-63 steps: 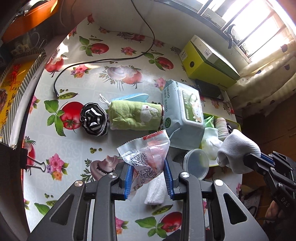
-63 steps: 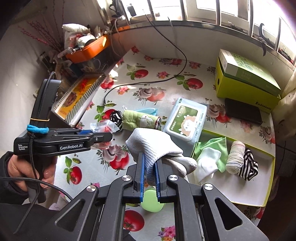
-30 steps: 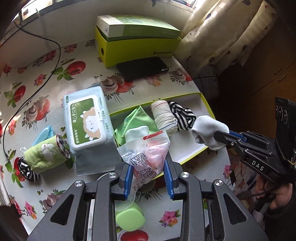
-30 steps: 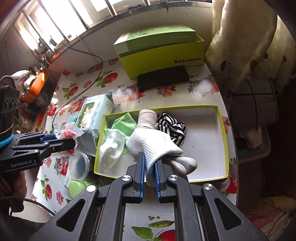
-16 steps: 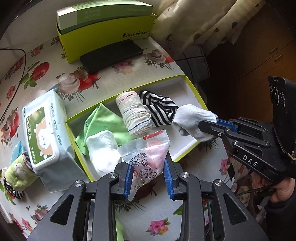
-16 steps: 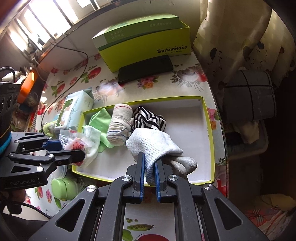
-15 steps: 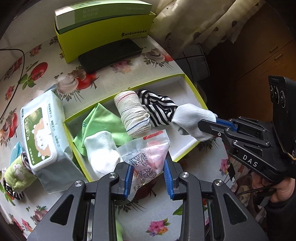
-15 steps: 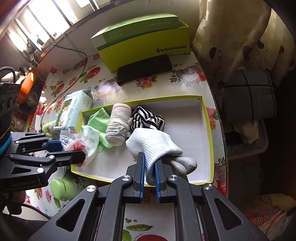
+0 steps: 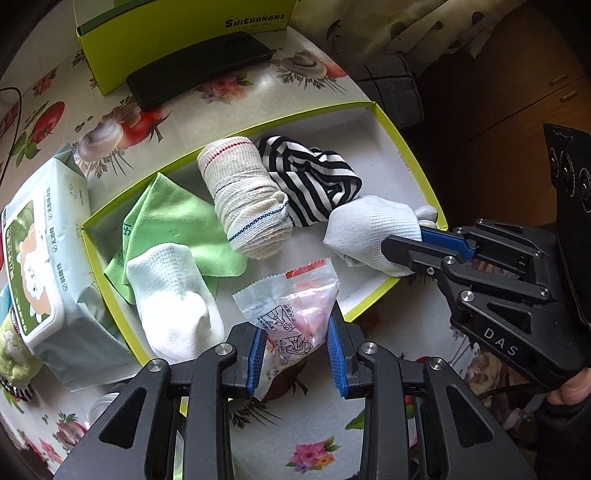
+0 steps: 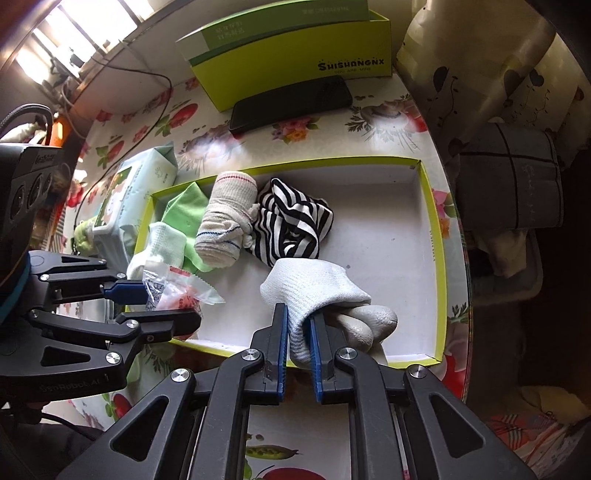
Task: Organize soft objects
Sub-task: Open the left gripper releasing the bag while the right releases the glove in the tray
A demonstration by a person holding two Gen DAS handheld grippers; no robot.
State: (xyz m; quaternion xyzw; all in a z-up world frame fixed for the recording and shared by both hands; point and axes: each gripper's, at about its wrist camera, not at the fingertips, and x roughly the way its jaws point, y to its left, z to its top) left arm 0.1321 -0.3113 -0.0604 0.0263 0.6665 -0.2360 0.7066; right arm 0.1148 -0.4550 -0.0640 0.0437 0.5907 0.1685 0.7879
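Observation:
A shallow yellow-green tray (image 9: 417, 162) holds a green cloth (image 9: 173, 218), a white sock (image 9: 173, 306), a rolled beige sock (image 9: 243, 195) and a striped cloth (image 9: 314, 184). My left gripper (image 9: 295, 328) is shut on a crinkled clear plastic packet (image 9: 291, 302), low over the tray's near rim. My right gripper (image 10: 297, 317) pinches a white knit glove (image 10: 310, 284). Its jaws are opening, with the glove still pressed between the pads. The glove (image 9: 369, 229) hangs inside the tray (image 10: 430, 221), just in front of the striped cloth.
A wet-wipes pack (image 9: 40, 266) lies against the tray's left side, with a green plush item (image 9: 14, 350) beyond it. A black phone (image 9: 199, 66) and a yellow-green box (image 9: 184, 29) sit behind the tray. The table edge runs just right of the tray.
Both grippers have sunk toward the tray. The glove came down beside the striped cloth, and the packet moved over the tray's near rim.

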